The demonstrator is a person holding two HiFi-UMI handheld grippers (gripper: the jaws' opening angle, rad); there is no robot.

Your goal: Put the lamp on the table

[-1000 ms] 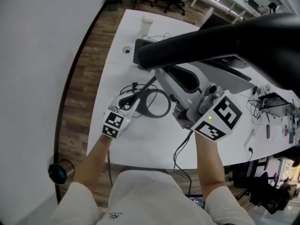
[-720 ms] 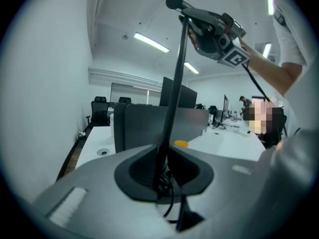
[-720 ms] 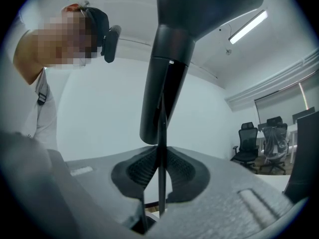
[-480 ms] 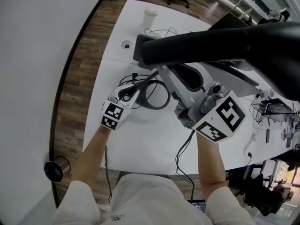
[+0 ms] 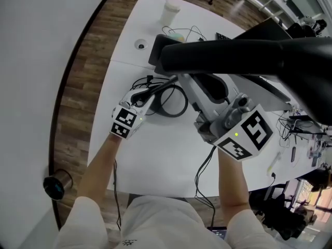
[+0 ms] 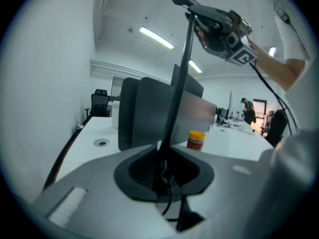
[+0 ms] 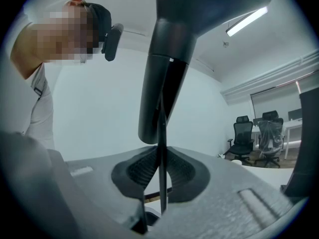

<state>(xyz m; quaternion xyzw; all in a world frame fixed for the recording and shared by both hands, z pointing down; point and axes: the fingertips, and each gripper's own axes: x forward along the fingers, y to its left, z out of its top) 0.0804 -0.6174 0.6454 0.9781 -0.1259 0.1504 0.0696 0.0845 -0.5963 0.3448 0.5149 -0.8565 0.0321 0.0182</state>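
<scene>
The lamp is black, with a long thick head (image 5: 249,51) crossing the head view and a thin stem (image 6: 179,78). My left gripper (image 5: 137,108) (image 6: 164,178) is shut on the stem low down, just above the white table (image 5: 155,154). Beside it are a black ring (image 5: 174,101) and a cable; whether the ring touches the table I cannot tell. My right gripper (image 5: 179,82) (image 7: 159,183) is shut on the lamp's thin flat bar (image 7: 161,148), right under the thick head tube (image 7: 162,83). The left gripper view shows the right gripper (image 6: 224,31) at the top of the stem.
A dark monitor (image 6: 149,113) (image 5: 155,51) stands behind the lamp, with a yellow-lidded jar (image 6: 196,139) beside it. A white cup (image 5: 171,9) and a cable grommet (image 5: 141,46) sit at the far end. Cables and small tools (image 5: 295,123) lie on the right. Office chairs (image 7: 256,138) stand beyond.
Both grippers have come down a little with the lamp in them. The left one now sits lower beside the black ring. Both grips are unchanged.
</scene>
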